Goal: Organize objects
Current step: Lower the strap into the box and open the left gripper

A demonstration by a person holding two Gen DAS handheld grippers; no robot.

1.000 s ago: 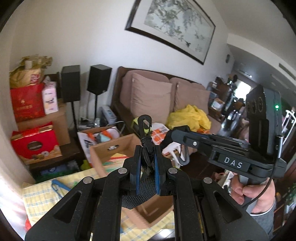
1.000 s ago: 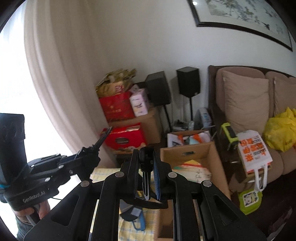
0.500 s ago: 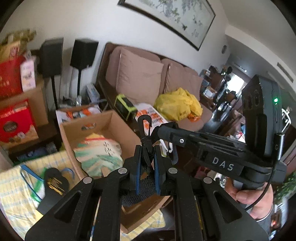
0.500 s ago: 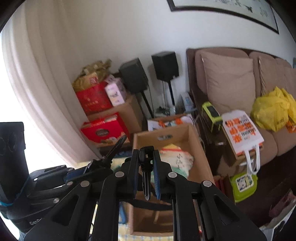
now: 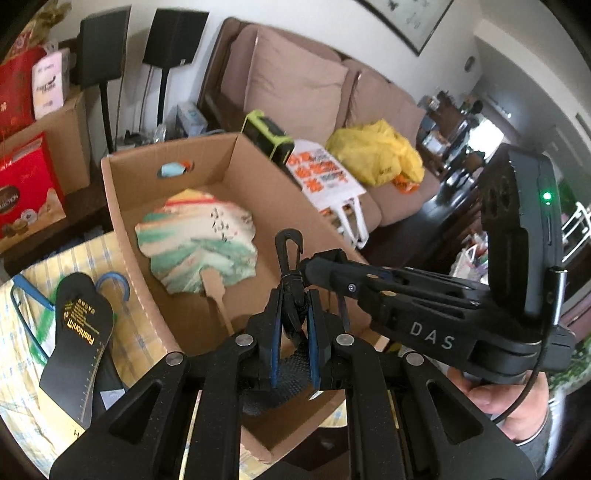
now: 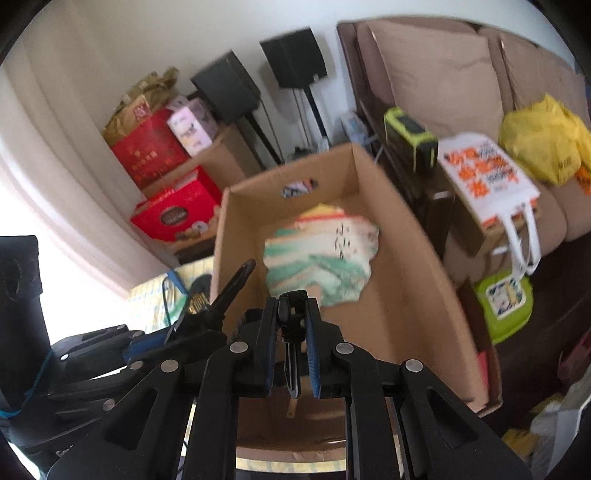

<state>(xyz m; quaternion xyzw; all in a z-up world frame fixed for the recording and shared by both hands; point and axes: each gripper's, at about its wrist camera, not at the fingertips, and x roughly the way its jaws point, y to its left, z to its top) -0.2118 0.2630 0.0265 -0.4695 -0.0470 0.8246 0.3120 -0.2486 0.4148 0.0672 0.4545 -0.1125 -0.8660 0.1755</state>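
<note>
Black webbing with a snap hook at each end is stretched between the two tools, above the open cardboard box. The left gripper has its blue-padded jaws pressed together on one end, the hook sticking up past the fingertips. The right gripper pinches the other end in the same way, a clip standing between its pads and a strap hanging below. In the left view the right gripper reaches in from the right with its tip close beside the left one; a hand holds its grip at the lower right. In the right view the left gripper comes in from the lower left.

In the box lies a paper fan painted green, red and yellow, its handle toward the cameras. Left of the box, on a yellow checked cloth, rests a black insole with gold print, beside a blue hoop. Behind stand two black speakers, red gift boxes and a brown sofa with a yellow bag and a white tote.
</note>
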